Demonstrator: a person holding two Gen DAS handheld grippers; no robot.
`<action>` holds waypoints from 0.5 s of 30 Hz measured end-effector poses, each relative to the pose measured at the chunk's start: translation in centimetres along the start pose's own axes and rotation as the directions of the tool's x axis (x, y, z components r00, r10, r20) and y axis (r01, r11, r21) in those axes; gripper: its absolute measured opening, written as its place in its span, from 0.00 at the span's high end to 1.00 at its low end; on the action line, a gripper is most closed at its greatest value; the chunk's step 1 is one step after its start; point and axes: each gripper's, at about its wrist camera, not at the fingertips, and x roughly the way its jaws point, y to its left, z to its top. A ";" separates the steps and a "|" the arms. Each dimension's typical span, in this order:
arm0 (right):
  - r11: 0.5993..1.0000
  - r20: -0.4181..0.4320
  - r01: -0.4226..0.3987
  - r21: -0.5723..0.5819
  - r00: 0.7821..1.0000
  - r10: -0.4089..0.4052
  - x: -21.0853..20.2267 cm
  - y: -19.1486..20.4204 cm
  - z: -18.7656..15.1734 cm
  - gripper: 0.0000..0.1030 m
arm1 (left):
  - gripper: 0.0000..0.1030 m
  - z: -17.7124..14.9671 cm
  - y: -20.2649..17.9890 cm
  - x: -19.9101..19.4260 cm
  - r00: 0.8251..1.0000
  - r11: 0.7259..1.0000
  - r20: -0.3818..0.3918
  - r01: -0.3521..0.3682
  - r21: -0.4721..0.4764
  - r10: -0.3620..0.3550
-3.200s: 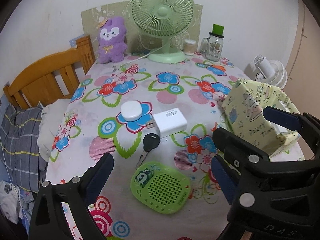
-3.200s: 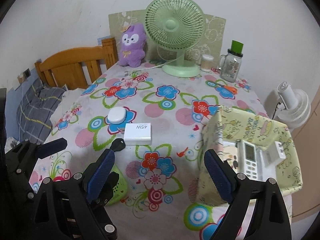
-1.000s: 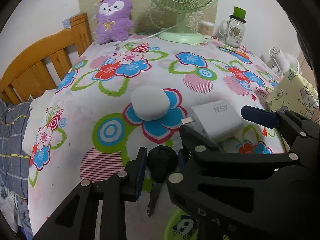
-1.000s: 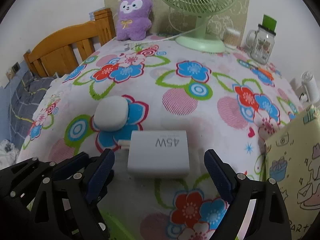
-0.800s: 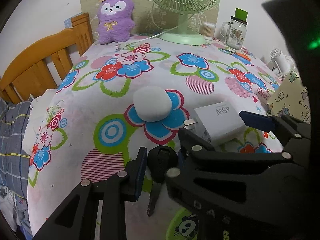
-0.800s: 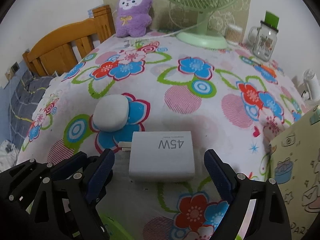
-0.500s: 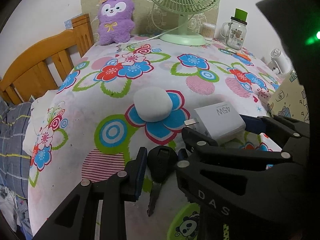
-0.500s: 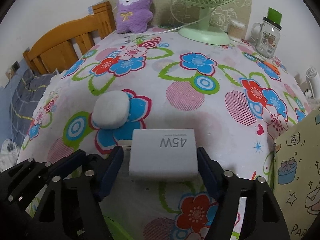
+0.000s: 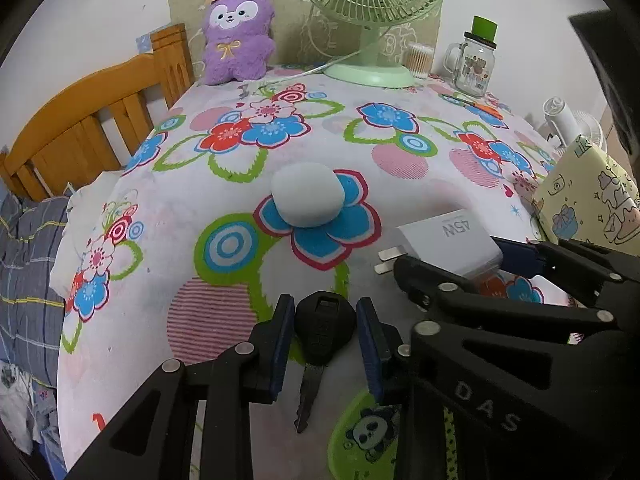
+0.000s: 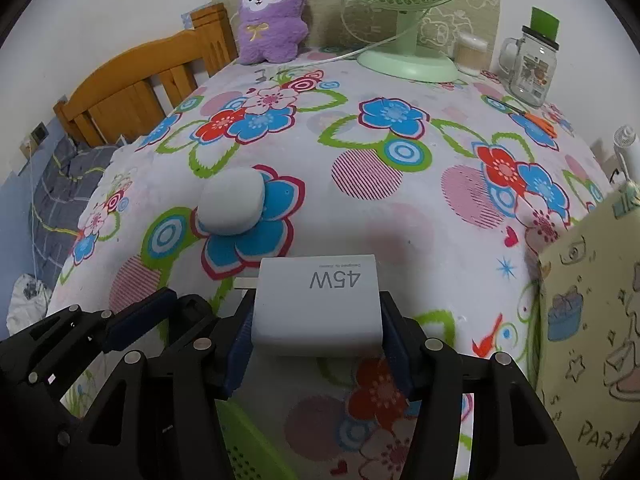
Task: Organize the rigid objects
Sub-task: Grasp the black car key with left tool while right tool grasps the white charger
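My left gripper (image 9: 325, 340) is shut on the black head of a key (image 9: 323, 330), whose blade lies on the flowered tablecloth. My right gripper (image 10: 316, 338) is shut on the white 45W charger (image 10: 318, 304), its pads pressed on both sides; the charger also shows in the left wrist view (image 9: 450, 242). A white rounded case (image 9: 307, 199) lies on a blue flower just beyond, also in the right wrist view (image 10: 232, 202). A green perforated panda case (image 9: 366, 438) lies under the right gripper.
A yellow cartoon-printed box (image 10: 592, 332) stands at the right edge. At the back stand a green fan (image 9: 370, 20), a purple plush (image 9: 238, 34), a glass jar with a green lid (image 9: 476, 60) and a cotton-swab tub (image 9: 418, 60). A wooden headboard (image 9: 92, 120) is at left.
My right gripper has closed on the charger, which was between open fingers a second ago. My left gripper has stayed closed on the key head.
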 end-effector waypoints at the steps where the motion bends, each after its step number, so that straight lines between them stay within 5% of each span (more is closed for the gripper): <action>1: 1.000 0.000 0.000 0.000 1.000 0.000 -0.2 -0.1 -0.1 0.42 | 0.69 -0.1 0.0 -0.1 1.000 1.000 -0.003 0.005 -0.003 -0.005; 15: 1.000 0.042 -0.004 -0.005 0.999 0.004 -3.0 0.0 -1.3 0.42 | 0.69 -0.8 -0.6 -2.5 1.000 1.000 0.019 0.000 -0.016 0.000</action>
